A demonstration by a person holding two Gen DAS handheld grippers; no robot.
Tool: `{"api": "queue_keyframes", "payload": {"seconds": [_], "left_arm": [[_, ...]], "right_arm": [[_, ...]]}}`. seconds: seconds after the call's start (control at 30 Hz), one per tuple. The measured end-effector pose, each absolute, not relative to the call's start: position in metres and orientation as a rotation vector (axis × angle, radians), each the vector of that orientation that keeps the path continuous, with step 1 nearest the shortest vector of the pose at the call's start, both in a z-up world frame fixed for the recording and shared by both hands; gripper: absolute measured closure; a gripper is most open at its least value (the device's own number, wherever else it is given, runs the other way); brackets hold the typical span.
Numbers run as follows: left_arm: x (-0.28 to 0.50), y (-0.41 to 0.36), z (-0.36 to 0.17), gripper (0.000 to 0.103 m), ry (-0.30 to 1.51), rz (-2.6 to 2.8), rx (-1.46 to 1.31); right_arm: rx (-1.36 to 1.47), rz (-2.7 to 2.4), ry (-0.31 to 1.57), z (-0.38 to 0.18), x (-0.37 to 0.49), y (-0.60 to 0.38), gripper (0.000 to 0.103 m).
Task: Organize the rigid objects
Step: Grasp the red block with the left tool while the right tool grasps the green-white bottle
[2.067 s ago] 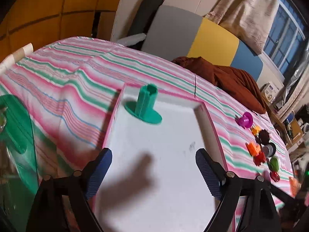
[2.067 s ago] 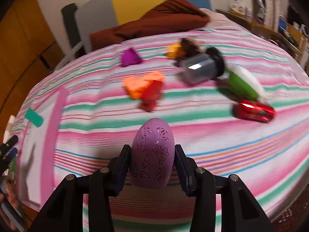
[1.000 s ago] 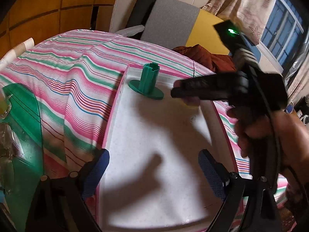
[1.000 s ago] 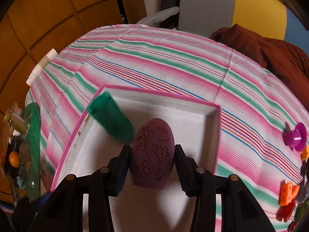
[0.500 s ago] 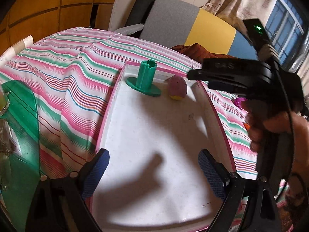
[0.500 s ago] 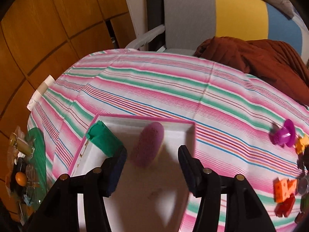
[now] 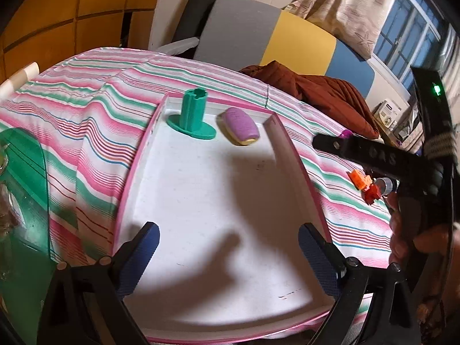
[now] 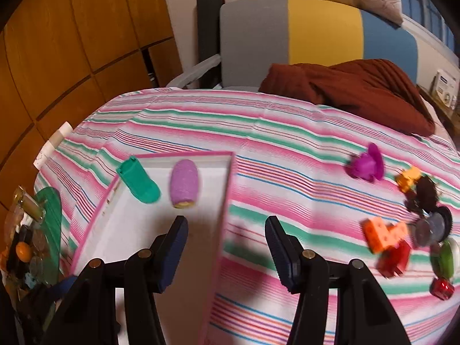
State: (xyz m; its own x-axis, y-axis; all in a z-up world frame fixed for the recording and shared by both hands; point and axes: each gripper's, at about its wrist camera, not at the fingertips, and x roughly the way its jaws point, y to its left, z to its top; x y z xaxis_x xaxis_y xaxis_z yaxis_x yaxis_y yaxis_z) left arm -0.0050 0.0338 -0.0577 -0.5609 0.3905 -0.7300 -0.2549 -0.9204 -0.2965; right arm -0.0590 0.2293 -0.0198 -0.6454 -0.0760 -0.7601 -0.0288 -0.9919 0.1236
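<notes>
A white tray with a pink rim (image 7: 201, 201) lies on the striped tablecloth. At its far end stands a green peg on a round base (image 7: 192, 115), and a purple egg (image 7: 240, 126) lies beside it on its side. My left gripper (image 7: 228, 247) hovers open over the tray's near end with nothing between its fingers. My right gripper (image 8: 227, 230) is open and empty above the tray's right rim (image 8: 227, 189), with the egg (image 8: 184, 184) and the green peg (image 8: 138, 184) ahead on the left. In the left wrist view a hand holds its black body (image 7: 373, 152) to the right of the tray.
Loose toys sit on the cloth at the right: a purple piece (image 8: 366, 165), an orange block (image 8: 382, 234), a red block (image 8: 394, 258), a silver cylinder (image 8: 431, 228) and others. A brown cloth (image 8: 359, 89) lies at the far edge. A green plate with clutter (image 8: 46, 230) is at the left.
The right gripper opened and left the purple egg in the tray beside the green peg, then drew back to the right. The left gripper stayed in place.
</notes>
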Motion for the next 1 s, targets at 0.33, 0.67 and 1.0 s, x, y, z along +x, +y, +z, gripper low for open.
{"api": "queue_keyframes", "payload": {"seconds": [0.33,0.67,1.0], "left_arm": [[0.007,0.056,-0.049,0.005,-0.162,2.44,-1.169],[0.023,0.1,-0.036,0.005,-0.042,2.365,-1.117],[0.041,0.144,-0.026,0.005,0.096,2.298,-1.058]], "right_arm": [[1.438,-2.906,-0.097,-0.035,0.0,0.302,0.047],[1.566,-3.087,-0.103,-0.033,0.034,0.404,0.047],[1.715,-3.085,-0.179,-0.034,0.026,0.504,0.035]]}}
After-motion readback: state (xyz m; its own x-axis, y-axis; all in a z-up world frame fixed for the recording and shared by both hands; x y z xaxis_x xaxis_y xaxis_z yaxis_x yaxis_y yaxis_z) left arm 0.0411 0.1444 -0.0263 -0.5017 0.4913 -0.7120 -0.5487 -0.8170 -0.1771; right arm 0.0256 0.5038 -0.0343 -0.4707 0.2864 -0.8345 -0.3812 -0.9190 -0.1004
